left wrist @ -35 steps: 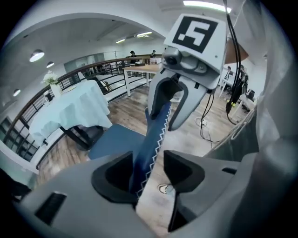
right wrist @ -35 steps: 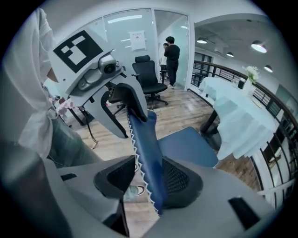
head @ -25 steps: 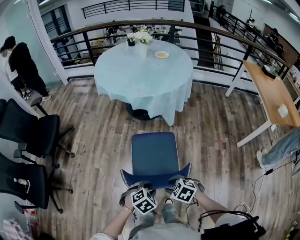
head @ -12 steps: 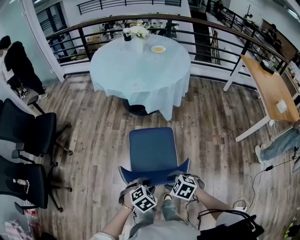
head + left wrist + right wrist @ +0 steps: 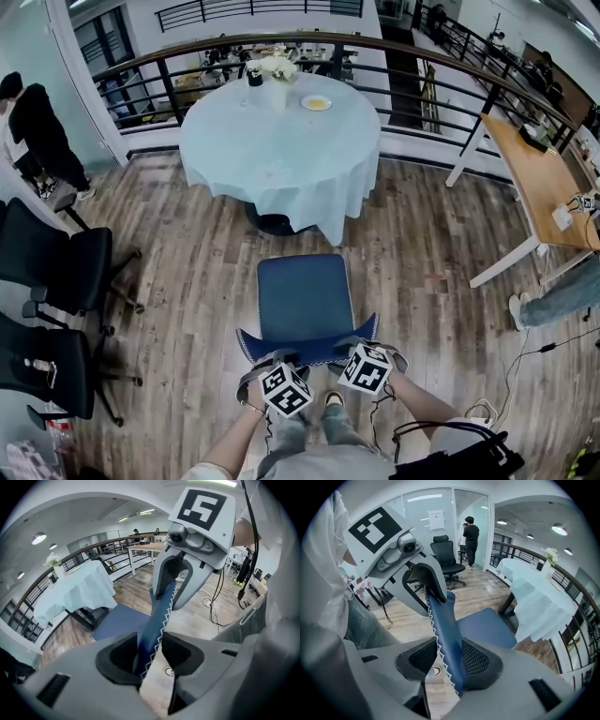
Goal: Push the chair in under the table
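The blue upholstered chair [image 5: 303, 298] stands on the wood-plank floor [image 5: 187, 281], seat facing the round table under a pale blue cloth [image 5: 281, 141]. The seat's front edge is near the cloth's hem but apart from it; the chair is not yet under the table.

The left gripper [image 5: 274, 360] and the right gripper [image 5: 349, 345] both sit on the top edge of the chair's curved blue backrest with white zigzag stitching [image 5: 309, 349], left and right of its centre. In the left gripper view, the jaws of the left gripper [image 5: 150, 653] pinch the stitched edge of the backrest [image 5: 157, 616]. In the right gripper view, the jaws of the right gripper [image 5: 449, 660] are likewise pressed on the backrest [image 5: 445, 630].

Change from one second earlier: chair and table both appear slightly higher in the head view, and the gap between seat and cloth hem is much the same. Both grippers remain clamped at the same points on the backrest. From half a second earlier, the layout is nearly identical.

Two black office chairs [image 5: 56, 262] stand well apart at the left.
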`<state>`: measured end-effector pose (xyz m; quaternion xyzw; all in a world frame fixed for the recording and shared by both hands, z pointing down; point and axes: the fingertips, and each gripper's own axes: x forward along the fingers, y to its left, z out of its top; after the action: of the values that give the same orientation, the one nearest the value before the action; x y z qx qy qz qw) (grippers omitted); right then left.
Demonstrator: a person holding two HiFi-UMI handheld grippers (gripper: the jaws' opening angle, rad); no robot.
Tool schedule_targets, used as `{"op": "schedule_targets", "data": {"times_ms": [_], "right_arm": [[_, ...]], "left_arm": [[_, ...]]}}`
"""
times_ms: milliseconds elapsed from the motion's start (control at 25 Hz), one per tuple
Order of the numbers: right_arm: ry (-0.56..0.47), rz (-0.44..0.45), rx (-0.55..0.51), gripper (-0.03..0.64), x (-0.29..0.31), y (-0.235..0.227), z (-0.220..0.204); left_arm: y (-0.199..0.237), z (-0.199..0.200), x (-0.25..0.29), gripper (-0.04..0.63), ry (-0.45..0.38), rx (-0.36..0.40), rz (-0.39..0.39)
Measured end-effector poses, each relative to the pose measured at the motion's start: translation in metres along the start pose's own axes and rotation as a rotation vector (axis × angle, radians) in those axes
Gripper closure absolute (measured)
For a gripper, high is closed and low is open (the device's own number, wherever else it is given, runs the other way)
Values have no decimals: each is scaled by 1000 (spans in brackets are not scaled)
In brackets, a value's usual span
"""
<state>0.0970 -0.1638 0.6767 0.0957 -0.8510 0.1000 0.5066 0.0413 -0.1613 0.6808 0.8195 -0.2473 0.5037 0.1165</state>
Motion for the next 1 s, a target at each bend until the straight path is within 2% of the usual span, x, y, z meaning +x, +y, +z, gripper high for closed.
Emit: {"op": "schedule_targets", "data": {"times_ms": [1000], "right_arm": [[-18, -33, -28, 445, 0, -66, 13]], "left_arm": [[53, 34, 21, 431, -16, 15, 33]]}}
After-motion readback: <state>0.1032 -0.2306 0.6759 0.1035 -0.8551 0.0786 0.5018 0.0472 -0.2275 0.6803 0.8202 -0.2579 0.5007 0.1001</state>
